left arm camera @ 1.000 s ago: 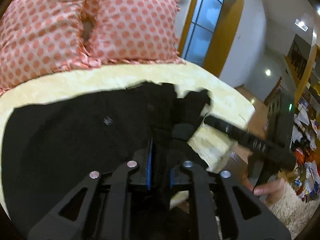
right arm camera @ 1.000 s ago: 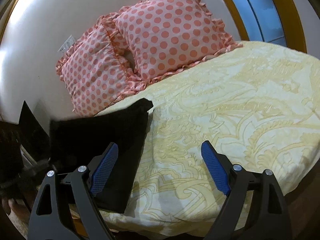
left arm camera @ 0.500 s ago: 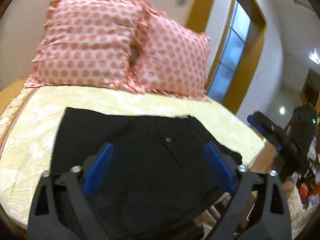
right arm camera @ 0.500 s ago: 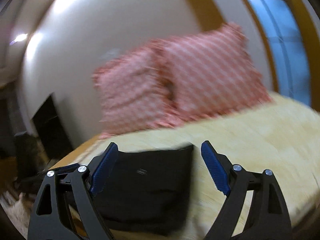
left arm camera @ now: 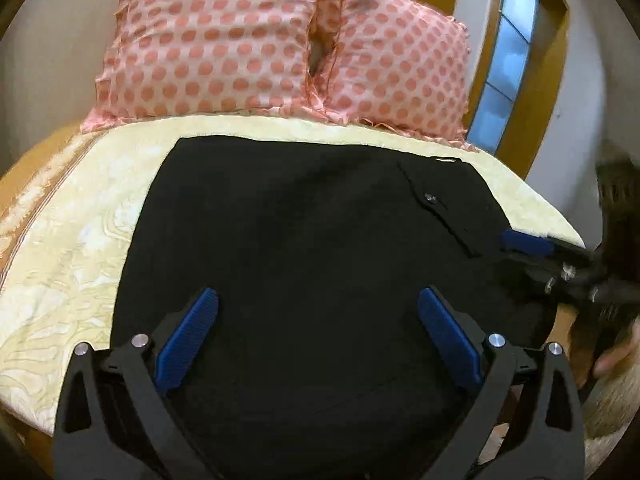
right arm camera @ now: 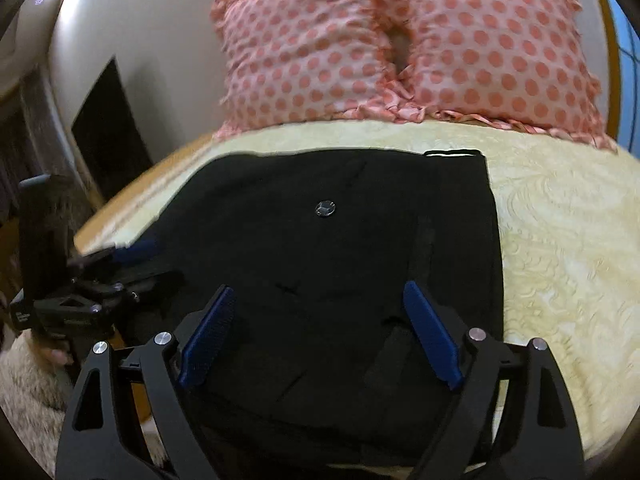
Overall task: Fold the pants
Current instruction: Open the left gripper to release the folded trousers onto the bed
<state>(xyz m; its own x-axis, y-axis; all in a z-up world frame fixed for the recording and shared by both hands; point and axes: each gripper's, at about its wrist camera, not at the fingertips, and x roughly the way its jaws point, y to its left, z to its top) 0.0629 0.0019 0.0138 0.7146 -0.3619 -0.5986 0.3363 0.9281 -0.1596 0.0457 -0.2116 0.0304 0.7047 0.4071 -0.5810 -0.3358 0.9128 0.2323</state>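
The black pants (left arm camera: 304, 264) lie folded flat on the yellow bedspread (left arm camera: 72, 240), a metal button (left arm camera: 430, 197) showing on top. My left gripper (left arm camera: 318, 332) is open and empty, held over the near part of the pants. My right gripper (right arm camera: 318, 332) is open and empty too, over the pants (right arm camera: 340, 248) near their button (right arm camera: 325, 208). The right gripper also shows in the left wrist view (left arm camera: 560, 264) at the pants' right edge. The left gripper shows in the right wrist view (right arm camera: 104, 276) at their left edge.
Two pink polka-dot pillows (left arm camera: 216, 40) (right arm camera: 492, 36) lean against the wall at the head of the bed. A window with a yellow-brown frame (left arm camera: 508, 64) stands to the right. A fluffy rug (right arm camera: 24, 380) lies on the floor beside the bed.
My left gripper let go of the pants and opened. Both grippers swung round over the folded pants, which now lie flat on the bed.
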